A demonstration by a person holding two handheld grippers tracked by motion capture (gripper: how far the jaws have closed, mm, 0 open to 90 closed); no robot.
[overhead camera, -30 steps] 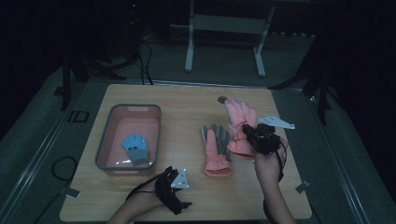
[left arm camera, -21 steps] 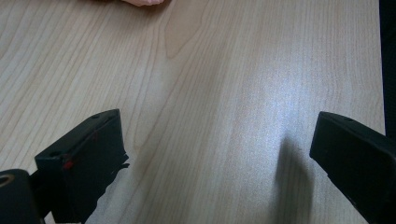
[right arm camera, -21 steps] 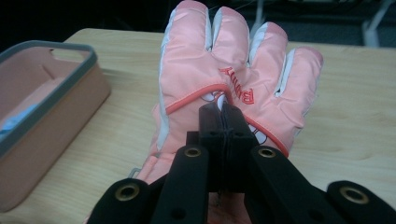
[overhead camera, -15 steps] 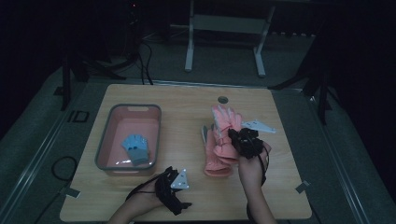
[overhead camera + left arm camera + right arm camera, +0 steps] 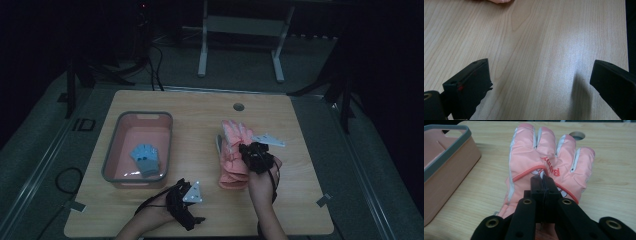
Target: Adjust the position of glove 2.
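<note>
Two tools are in my hands at the worktop (image 5: 200,107). My right tool (image 5: 248,148) has its jaws pressed together on the back of a pink glove (image 5: 541,157), pinching the fabric near the red lettering; in the right gripper view the two black jaws meet with no gap between them. That glove lies spread, fingers pointing away from me, on top of a second pink glove (image 5: 231,177), whose cuff shows nearer to me. Both sit right of centre on the worktop, just this side of the round hole (image 5: 239,106).

My left tool (image 5: 195,215) rests low near the front edge, well apart from the gloves, with its jaws standing wide over bare wood and nothing between them.

A pink bin (image 5: 112,152) with a grey rim stands on the left of the worktop, and a blue glove (image 5: 146,159) lies inside it, toward its near end.
</note>
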